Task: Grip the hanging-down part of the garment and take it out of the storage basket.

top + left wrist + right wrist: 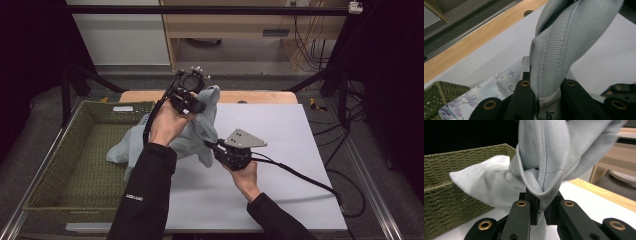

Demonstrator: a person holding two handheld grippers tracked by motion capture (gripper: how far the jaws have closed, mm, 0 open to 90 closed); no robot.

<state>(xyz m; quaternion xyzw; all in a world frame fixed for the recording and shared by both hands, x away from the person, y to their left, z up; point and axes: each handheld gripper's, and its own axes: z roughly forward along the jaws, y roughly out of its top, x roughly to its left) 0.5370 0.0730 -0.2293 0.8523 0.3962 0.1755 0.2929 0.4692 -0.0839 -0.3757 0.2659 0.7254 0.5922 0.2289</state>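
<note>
Softly ribbed grey garment [549,157], woven green basket [454,185]

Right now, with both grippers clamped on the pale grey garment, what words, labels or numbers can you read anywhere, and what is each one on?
"JE": cut-off dark letters on the white tag of the pale grey ribbed garment, between the left gripper fingers; the rest is hidden.
Small white lettering on the person's black sleeve: too small to read.
White label on the green woven basket: no print can be made out.
Nothing else is legible.
</note>
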